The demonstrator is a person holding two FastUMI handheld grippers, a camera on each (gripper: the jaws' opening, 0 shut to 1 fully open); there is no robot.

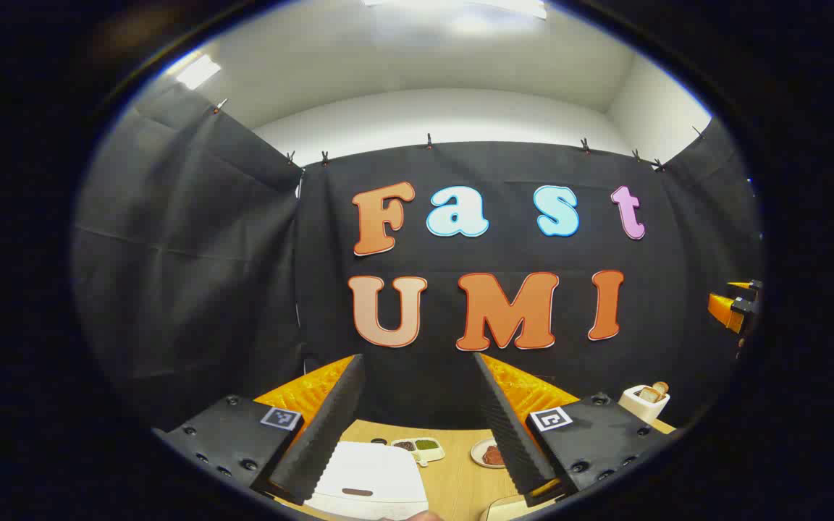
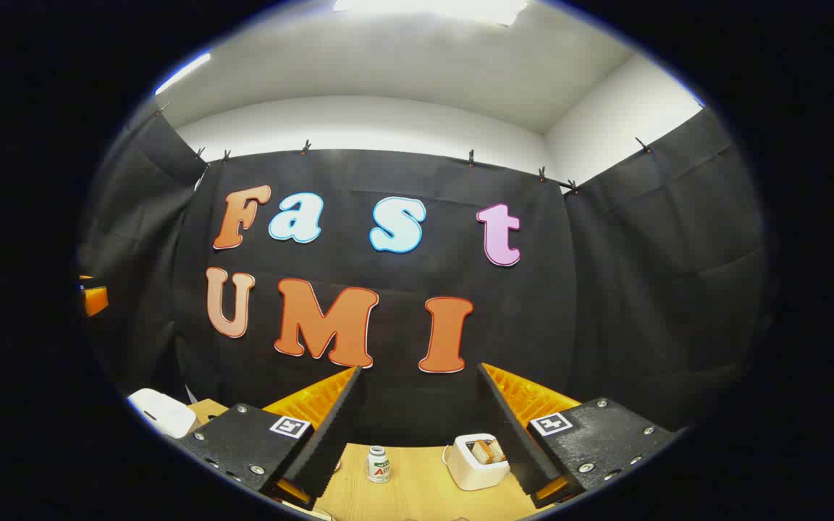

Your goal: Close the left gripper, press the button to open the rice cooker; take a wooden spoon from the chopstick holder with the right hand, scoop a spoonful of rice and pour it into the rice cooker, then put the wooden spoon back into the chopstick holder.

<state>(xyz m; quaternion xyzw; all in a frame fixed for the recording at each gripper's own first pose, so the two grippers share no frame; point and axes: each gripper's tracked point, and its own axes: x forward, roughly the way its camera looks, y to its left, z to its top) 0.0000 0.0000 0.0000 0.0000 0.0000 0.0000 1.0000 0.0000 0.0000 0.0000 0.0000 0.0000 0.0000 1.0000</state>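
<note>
Nothing is begun: the left gripper (image 1: 417, 427) and right gripper (image 2: 420, 434) stand wide apart, holding nothing. The rice cooker (image 1: 370, 477), probably shut, lies below; the left must close first.

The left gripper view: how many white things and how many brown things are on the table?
White: 4, the rice cooker, the divided dish, the small plate, the toaster.
Brown: 1, the table itself.
Total: 5.
</note>
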